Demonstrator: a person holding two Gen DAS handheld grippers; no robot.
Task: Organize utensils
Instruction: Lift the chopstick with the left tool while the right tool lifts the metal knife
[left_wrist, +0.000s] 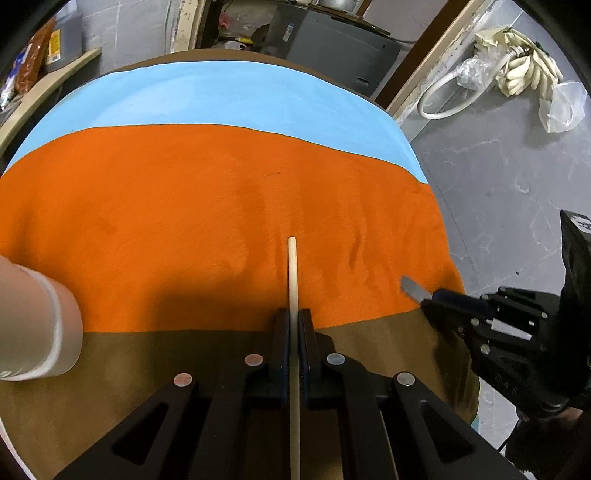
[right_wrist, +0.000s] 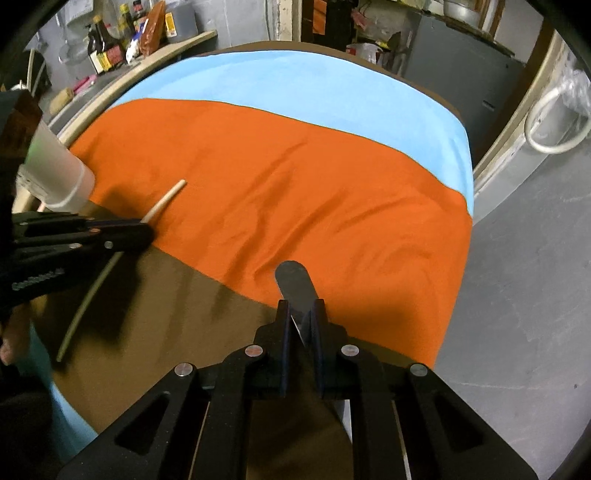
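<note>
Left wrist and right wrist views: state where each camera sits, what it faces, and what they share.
Left wrist: on the left hand-held gripper, facing down over the orange cloth; it clamps a wooden chopstick.
Right wrist: on the right hand-held gripper, same facing; it grips a metal knife.
Shared: cloth, pale cup, and each other's gripper.

A pale wooden chopstick (left_wrist: 292, 273) is clamped lengthwise between the left jaws, its round tip over the orange cloth; a metal knife (right_wrist: 295, 284), round-ended, is clamped slantwise between the right jaws, above the cloth.
</note>
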